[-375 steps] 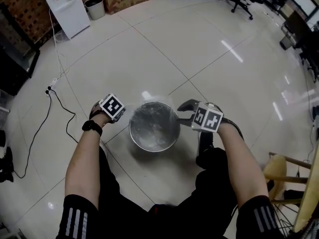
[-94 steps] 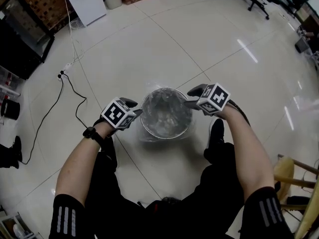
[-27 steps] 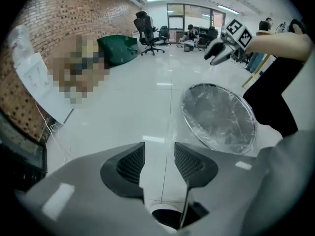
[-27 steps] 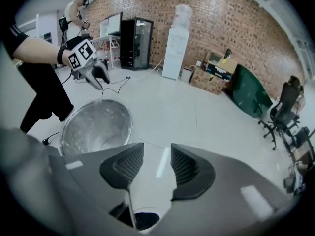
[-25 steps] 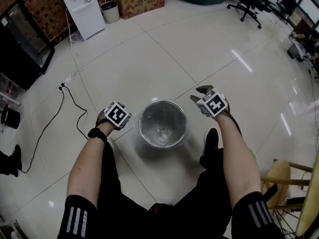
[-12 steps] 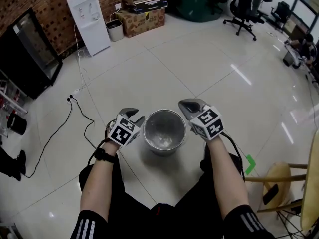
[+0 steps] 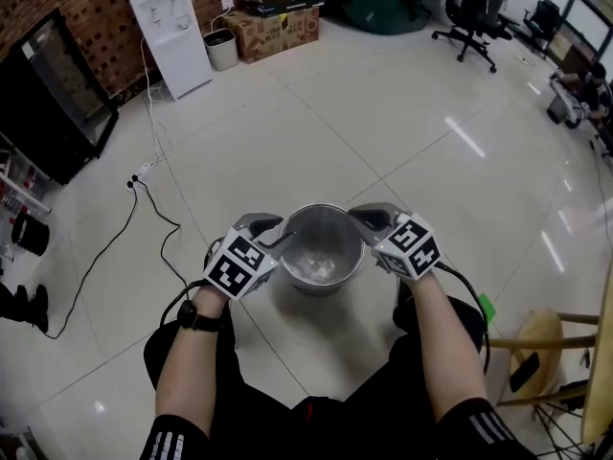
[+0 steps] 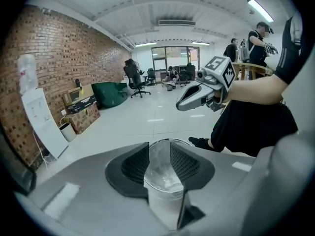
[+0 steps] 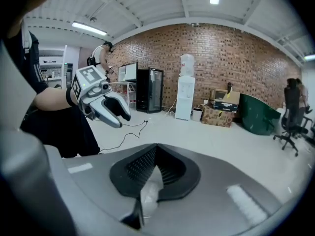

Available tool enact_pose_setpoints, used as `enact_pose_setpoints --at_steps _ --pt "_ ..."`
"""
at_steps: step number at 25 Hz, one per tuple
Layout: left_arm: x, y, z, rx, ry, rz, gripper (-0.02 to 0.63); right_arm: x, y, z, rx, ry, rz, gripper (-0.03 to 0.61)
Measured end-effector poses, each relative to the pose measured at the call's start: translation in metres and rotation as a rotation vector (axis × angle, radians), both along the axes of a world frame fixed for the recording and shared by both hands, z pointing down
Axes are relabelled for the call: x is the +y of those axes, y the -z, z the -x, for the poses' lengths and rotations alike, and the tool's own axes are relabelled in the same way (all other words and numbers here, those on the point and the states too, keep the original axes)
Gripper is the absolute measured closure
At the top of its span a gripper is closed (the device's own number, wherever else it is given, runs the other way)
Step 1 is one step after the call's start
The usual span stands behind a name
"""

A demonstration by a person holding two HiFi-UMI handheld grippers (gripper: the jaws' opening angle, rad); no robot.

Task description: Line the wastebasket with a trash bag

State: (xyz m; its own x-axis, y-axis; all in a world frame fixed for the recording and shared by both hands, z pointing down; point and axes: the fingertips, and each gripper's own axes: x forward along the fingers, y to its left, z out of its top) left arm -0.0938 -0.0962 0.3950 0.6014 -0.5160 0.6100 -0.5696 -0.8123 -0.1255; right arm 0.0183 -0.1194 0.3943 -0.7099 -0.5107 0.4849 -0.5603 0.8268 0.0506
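Wide pale tiled floor point(image 7: 287, 113) fills the head view, and along its upper left edge we've got a black glass-fronted cabinet point(image 7: 48, 103), a white water dispenser point(image 7: 172, 27) and cardboard boxes point(image 7: 283, 12) against the brick wall. Down the middle of the frame come the person's two forearms, reaching in from the bottom. Right between them, dead centre on the floor, stands the round metal wastebasket point(image 7: 324, 206), upright, with the clear trash bag point(image 7: 316, 257) shining crinkly inside it. On its left, the left gripper point(image 7: 270, 230) sits just beside the rim; its jaws have just been closing but stand spread, pads not pressing on anything, and its own view shows the wastebasket through the gap, beyond the tips. On the right side of the rim, the right gripper point(image 7: 362, 215) has its jaws pressed together; a sliver of pale crumpled plastic shows in the slot below the pads, and whether film is caught there I can't tell. A thin black cable point(image 7: 153, 209) snakes across the tiles at left.
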Motion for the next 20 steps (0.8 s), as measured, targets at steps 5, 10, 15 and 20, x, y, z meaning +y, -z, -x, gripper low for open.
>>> enact_pose_setpoints --at_steps 5,10,15,20 --pt "-0.008 0.015 0.009 -0.008 -0.039 -0.035 0.486 -0.002 -0.009 0.005 0.048 0.033 0.007 0.572" --pt "-0.015 0.027 0.017 0.031 -0.037 -0.054 0.486 -0.011 -0.005 0.010 0.062 0.032 0.000 0.572" --pt "-0.014 0.026 0.014 0.026 -0.043 -0.058 0.486 -0.009 -0.001 0.017 0.071 0.044 -0.014 0.572" --pt "-0.011 0.023 0.009 0.024 -0.050 -0.065 0.486 -0.007 0.002 0.026 0.068 0.061 -0.025 0.572"
